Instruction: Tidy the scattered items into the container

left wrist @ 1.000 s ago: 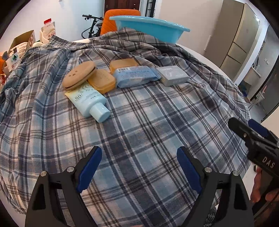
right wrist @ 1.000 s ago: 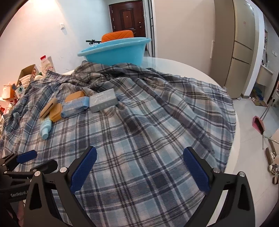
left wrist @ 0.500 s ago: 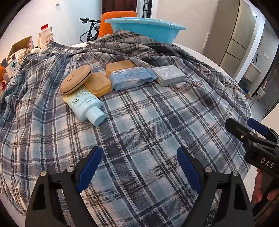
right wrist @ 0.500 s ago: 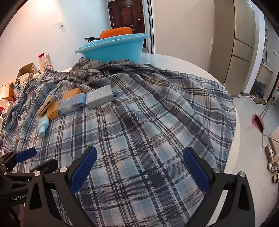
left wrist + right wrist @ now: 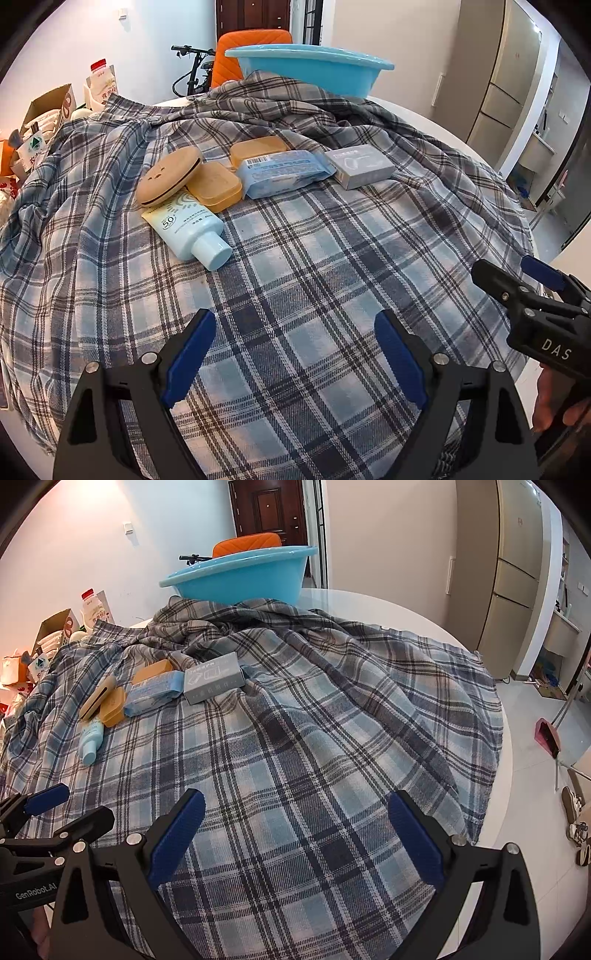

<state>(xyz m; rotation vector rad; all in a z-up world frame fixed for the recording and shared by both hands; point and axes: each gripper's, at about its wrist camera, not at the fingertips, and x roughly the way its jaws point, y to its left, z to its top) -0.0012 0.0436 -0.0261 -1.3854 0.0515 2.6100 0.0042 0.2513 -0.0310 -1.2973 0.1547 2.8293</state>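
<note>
Several items lie in a cluster on the plaid cloth (image 5: 295, 266): a pale blue tube (image 5: 188, 229), a round wooden case (image 5: 168, 179), two orange boxes (image 5: 216, 186), a blue wipes pack (image 5: 284, 173) and a grey box (image 5: 364, 166). Behind them stands the blue basin (image 5: 310, 70). My left gripper (image 5: 293, 354) hovers open over bare cloth, short of the items. My right gripper (image 5: 295, 838) is open too, above the cloth to the right of the cluster, with the grey box (image 5: 214, 677) and the basin (image 5: 240, 578) beyond it.
The cloth drapes over a round white table (image 5: 388, 613). An orange chair (image 5: 255, 42) and a bicycle stand behind the basin. Cartons and a bottle (image 5: 101, 83) crowd the far left. A tall cabinet (image 5: 517, 572) stands right, with shoes on the floor.
Both views have tilted slightly, so the items and basin sit a little lower in the pictures. Both grippers stay open and nothing was touched.
</note>
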